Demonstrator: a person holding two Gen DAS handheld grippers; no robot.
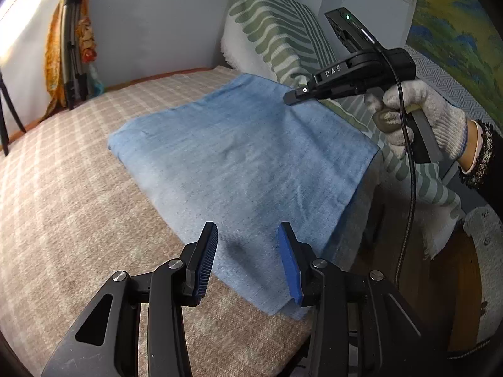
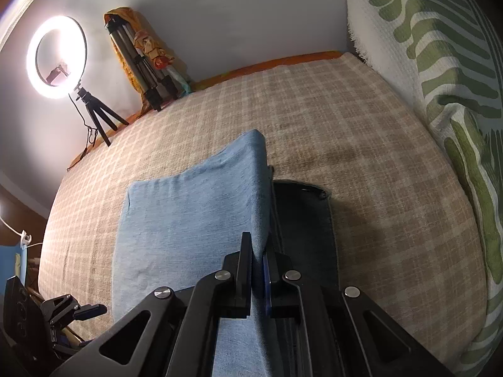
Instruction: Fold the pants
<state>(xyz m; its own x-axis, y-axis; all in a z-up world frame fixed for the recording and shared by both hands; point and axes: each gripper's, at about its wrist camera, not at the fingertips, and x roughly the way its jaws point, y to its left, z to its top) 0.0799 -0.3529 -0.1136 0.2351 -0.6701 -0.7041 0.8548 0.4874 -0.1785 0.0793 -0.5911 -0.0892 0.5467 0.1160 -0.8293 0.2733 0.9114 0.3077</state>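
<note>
Light blue pants [image 1: 245,157] lie folded flat on a beige checked bed cover [image 1: 72,182]. My left gripper [image 1: 248,229] hovers open over their near edge, with the cloth below the pads and not pinched. A gloved hand [image 1: 430,119] holds my right gripper [image 1: 292,97] at the far right edge of the pants. In the right wrist view my right gripper [image 2: 256,245] is shut on a raised fold of the pants [image 2: 195,213]. To the right of that fold a darker layer of cloth [image 2: 308,220] lies flat in shadow.
A green-and-white striped blanket [image 1: 276,31] is piled along the right side of the bed [image 2: 446,78]. A lit ring light on a small tripod [image 2: 56,56] and a folded tripod draped in orange cloth [image 2: 141,72] stand by the far wall.
</note>
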